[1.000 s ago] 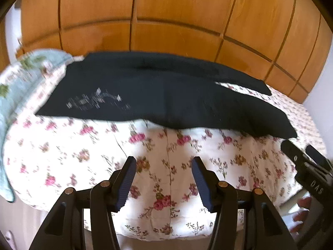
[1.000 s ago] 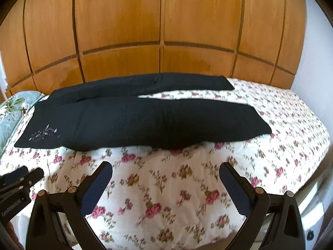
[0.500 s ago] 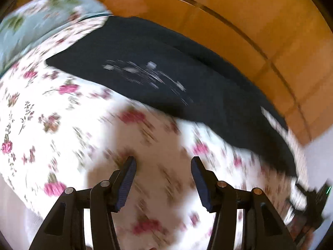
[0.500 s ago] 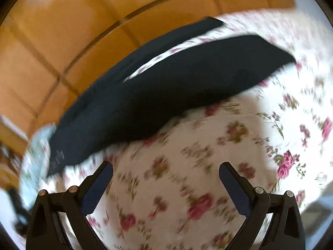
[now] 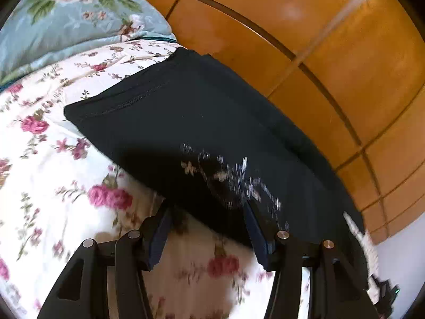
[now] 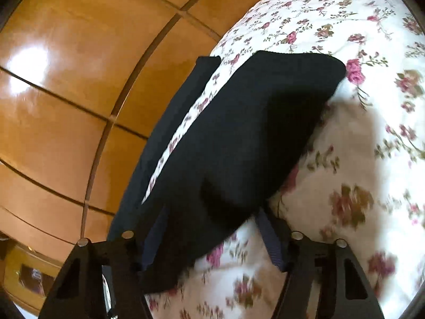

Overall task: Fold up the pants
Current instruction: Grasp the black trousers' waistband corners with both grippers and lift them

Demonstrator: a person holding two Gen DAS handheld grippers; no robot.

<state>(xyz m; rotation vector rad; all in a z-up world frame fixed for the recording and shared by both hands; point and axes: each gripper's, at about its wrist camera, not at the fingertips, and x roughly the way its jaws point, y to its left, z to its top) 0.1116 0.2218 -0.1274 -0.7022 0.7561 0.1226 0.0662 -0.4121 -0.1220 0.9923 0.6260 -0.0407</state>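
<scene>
The soft, matte black knit pants (image 5: 212, 122) lie flat on my quilted white bedspread with pink roses (image 5: 66, 186), their long axis running along the glossy orange wooden panelling (image 5: 318, 53), the stitched waistband toward the pale blue floral pillow (image 5: 66, 18) and 2 legs reaching the other way. A second ago both my claws hung back over bare quilt; now they sit rolled at the near edge. My left claw (image 5: 207, 228) gapes half-wide astride that edge by the silvery print, while my right claw (image 6: 212, 236) is closing around the near leg's edge, pads not pressing.
</scene>
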